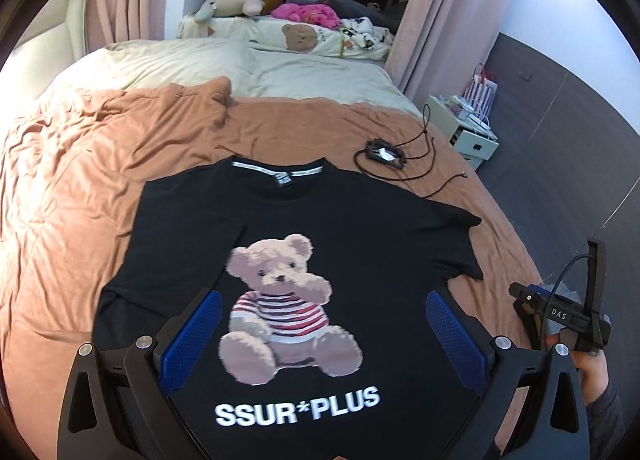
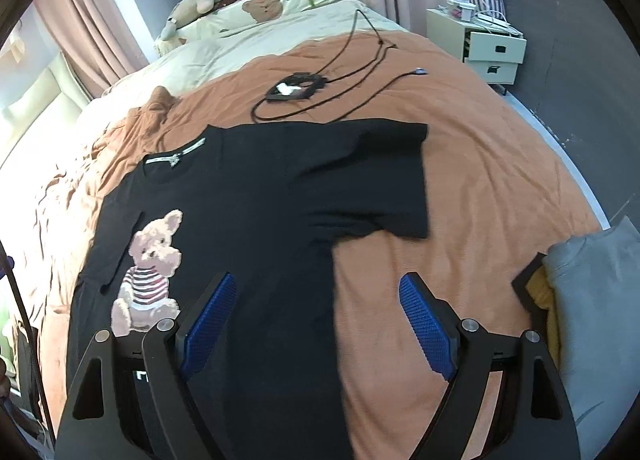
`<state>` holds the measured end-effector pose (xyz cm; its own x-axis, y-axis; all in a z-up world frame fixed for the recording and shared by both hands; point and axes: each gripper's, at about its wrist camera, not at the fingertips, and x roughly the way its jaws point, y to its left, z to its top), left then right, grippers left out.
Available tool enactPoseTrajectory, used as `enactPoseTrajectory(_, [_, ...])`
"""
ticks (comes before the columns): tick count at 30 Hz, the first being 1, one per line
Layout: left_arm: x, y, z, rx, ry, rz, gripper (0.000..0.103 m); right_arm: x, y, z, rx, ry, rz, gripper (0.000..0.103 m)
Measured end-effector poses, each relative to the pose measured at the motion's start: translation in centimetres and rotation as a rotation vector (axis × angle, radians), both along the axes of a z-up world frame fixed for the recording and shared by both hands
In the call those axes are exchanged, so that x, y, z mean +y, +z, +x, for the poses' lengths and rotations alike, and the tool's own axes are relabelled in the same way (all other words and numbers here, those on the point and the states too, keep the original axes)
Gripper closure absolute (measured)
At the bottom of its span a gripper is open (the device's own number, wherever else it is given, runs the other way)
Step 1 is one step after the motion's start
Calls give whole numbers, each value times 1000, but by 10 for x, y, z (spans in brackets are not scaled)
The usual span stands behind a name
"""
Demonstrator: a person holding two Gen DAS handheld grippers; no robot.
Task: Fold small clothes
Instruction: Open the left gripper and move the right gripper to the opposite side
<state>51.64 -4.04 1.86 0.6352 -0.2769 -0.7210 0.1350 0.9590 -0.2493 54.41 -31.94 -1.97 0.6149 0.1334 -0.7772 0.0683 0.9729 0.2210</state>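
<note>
Left gripper (image 1: 324, 334): jaws wide apart, nothing between them, above the bear print of the black T-shirt (image 1: 360, 219). Right gripper (image 2: 314, 320): jaws apart and empty, over the shirt's right edge.

T-shirt lies face up on the orange blanket (image 2: 480, 159); left sleeve folded in, right sleeve (image 2: 384, 179) spread flat. Bare blanket right of the shirt.

Right view only: grey and yellow clothes (image 2: 592, 300) at the bed edge. Left view only: right hand (image 1: 592, 368) on its handle.

Beyond the collar: black cable and small device (image 2: 296, 87). Far: nightstand (image 2: 484, 47), lower drawer ajar, contents unreadable.
</note>
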Motion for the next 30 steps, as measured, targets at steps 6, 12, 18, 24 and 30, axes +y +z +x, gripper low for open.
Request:
enactPoseTrajectory(6, [-33, -9, 12, -23, -14, 102, 0, -24, -10, 8, 8, -28, -3, 20])
enactPoseTrajectory(12, [-57, -29, 33, -7, -47, 110, 0, -45, -28, 21, 28, -48, 17, 20])
enactPoseTrajectory(18, [-81, -47, 53, -4, -72, 148, 1, -60, -46, 43, 44, -66, -25, 20])
enactPoseTrajectory(24, [-102, -66, 74, 22, -93, 174, 1, -67, -63, 68, 59, -70, -36, 20])
enactPoseTrajectory(30, [-115, -92, 94, 88, -124, 144, 1, -74, -83, 90, 68, -69, -9, 20])
